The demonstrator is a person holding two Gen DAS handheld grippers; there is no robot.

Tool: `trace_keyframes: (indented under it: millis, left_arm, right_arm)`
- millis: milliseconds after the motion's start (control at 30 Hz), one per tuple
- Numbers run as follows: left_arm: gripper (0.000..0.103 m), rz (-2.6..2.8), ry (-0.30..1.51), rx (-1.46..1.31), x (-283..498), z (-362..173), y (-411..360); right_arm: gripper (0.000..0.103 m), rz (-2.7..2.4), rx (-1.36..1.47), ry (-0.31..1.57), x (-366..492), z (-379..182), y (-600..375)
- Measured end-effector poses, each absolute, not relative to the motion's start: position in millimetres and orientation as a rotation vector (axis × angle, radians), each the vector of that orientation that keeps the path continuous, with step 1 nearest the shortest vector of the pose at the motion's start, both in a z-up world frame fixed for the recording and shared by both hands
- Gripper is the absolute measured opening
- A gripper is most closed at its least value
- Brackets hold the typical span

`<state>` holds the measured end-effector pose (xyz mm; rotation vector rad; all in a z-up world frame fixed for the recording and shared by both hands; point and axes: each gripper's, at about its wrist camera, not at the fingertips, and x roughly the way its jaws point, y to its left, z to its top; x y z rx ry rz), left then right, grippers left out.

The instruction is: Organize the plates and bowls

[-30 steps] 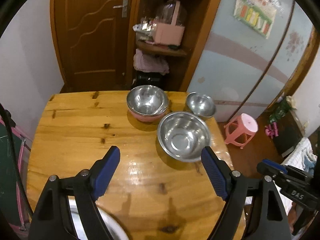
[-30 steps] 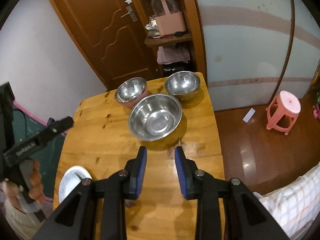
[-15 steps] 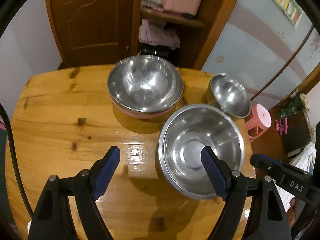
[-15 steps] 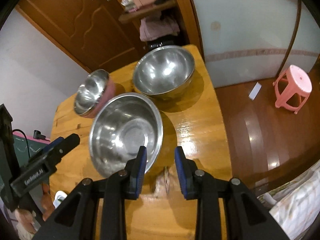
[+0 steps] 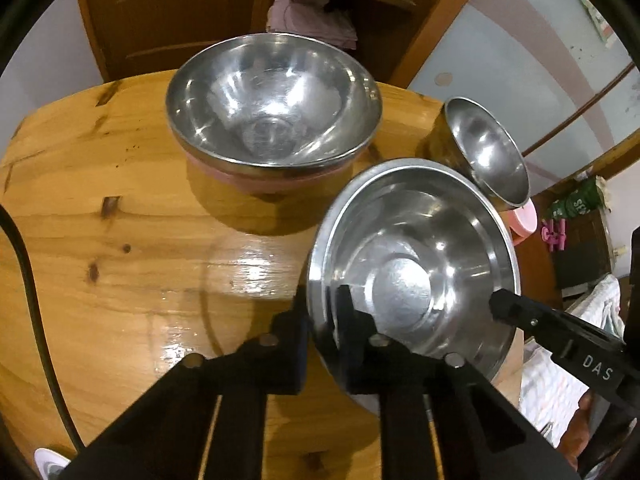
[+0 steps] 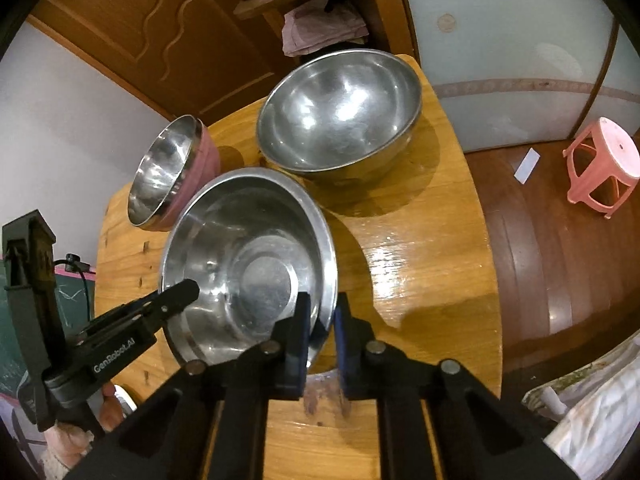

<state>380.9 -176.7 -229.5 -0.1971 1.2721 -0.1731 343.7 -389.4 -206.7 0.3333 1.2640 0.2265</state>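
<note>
A wide steel bowl [image 5: 404,276] [image 6: 248,264] stands on the wooden table [image 5: 120,240] [image 6: 420,240], nearest to me. My left gripper [image 5: 320,312] is closing on its left rim, one pad inside and one outside, pressing the metal. On the opposite rim my right gripper [image 6: 322,316] closes the same way. Each gripper shows in the other's view, the right gripper [image 5: 496,304] and the left gripper [image 6: 188,288]. Behind are a pink-sided steel bowl [image 5: 272,120] [image 6: 168,172] and a deep steel bowl [image 5: 484,156] [image 6: 340,112].
A white plate [image 5: 48,460] [image 6: 120,396] peeks in at the table's near left corner. A black cable [image 5: 24,260] hangs by the left edge. On the floor to the right stands a pink stool [image 6: 600,172]. Door and shelves are behind the table.
Both grippers came down and forward onto the wide steel bowl. The left jaws went from wide open to shut on its rim; the right jaws narrowed onto the opposite rim.
</note>
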Motion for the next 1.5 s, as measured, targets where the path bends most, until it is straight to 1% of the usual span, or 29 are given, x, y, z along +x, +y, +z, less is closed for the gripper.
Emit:
trace_keyframes:
  millis: [167,367,633,800,900,1033,1167,1300,1500]
  left_arm:
    - [0.010,-0.186,1.277,-0.181,377.2,-222.7,-180.3]
    - [0.009,-0.226,1.233,-0.157,353.9,-184.2,-180.7]
    - [0.010,-0.287,1.162,-0.157,301.7,-117.7,-171.8]
    - [0.011,-0.325,1.129,-0.155,253.4,-92.0,-161.2]
    - [0.011,-0.336,1.121,-0.164,224.3,-86.1,-152.5]
    - [0.011,-0.331,1.116,-0.148,181.3,-89.3,-139.1]
    - [0.011,-0.331,1.134,-0.128,145.1,-105.0,-130.2]
    - [0.012,-0.329,1.198,-0.108,112.8,-138.3,-123.2]
    - [0.013,-0.321,1.326,-0.137,87.8,-190.7,-117.0]
  right_arm:
    - [0.010,0.210,0.340,1.263,340.8,-206.3,-388.1]
    - [0.010,0.221,0.365,1.238,317.4,-185.9,-392.7]
    - [0.010,0.212,0.353,1.148,265.1,-124.6,-390.0]
    - [0.010,0.218,0.317,1.082,217.5,-87.9,-382.6]
    - [0.010,0.221,0.290,1.064,189.9,-79.6,-374.0]
    - [0.011,0.228,0.267,1.073,149.7,-85.0,-357.4]
    - [0.011,0.223,0.235,1.093,115.7,-99.8,-342.2]
    - [0.011,0.210,0.220,1.123,87.4,-121.2,-330.1]
    - [0.011,0.184,0.201,1.207,60.2,-161.7,-319.0]
